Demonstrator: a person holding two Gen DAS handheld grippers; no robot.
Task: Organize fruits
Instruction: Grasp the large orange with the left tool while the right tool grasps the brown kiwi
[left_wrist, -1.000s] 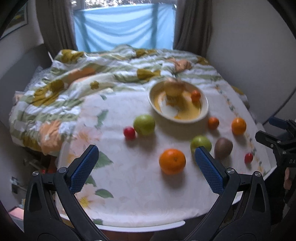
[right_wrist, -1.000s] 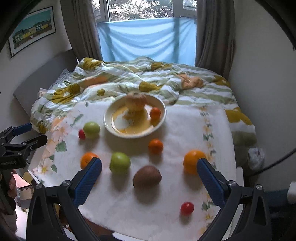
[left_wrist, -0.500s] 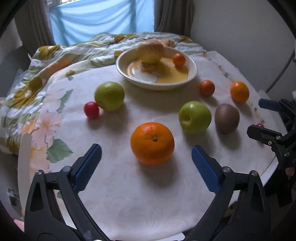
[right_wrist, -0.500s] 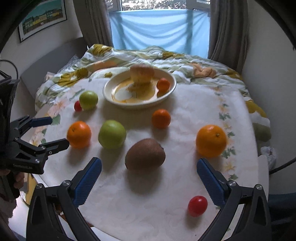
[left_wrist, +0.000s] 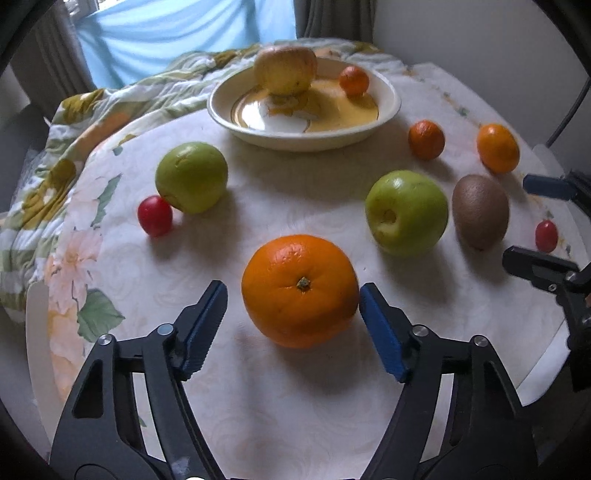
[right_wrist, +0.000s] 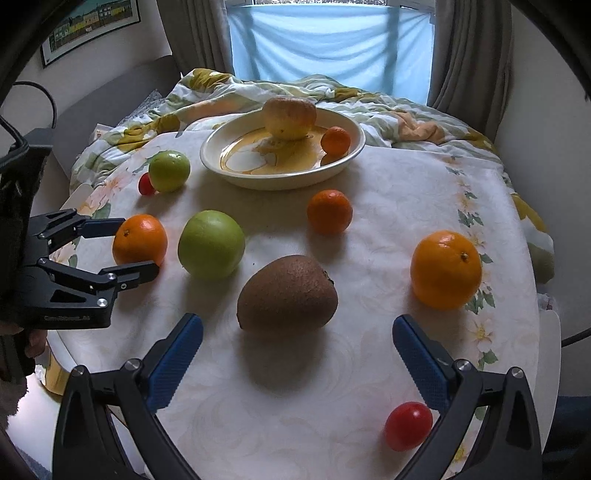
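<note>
A large orange lies on the round table between the fingers of my open left gripper; the right pad touches or nearly touches it, the left pad stands apart. It also shows in the right wrist view. My right gripper is open, just short of a brown kiwi. A cream bowl at the back holds a yellow apple and a small tangerine.
Loose on the white floral tablecloth are two green apples, a tangerine, an orange, and two red cherry tomatoes. A rumpled quilt lies behind the table.
Both grippers have moved forward and lower over the table. The left gripper's fingers have closed in around the large orange. The right gripper has come closer to the kiwi.
</note>
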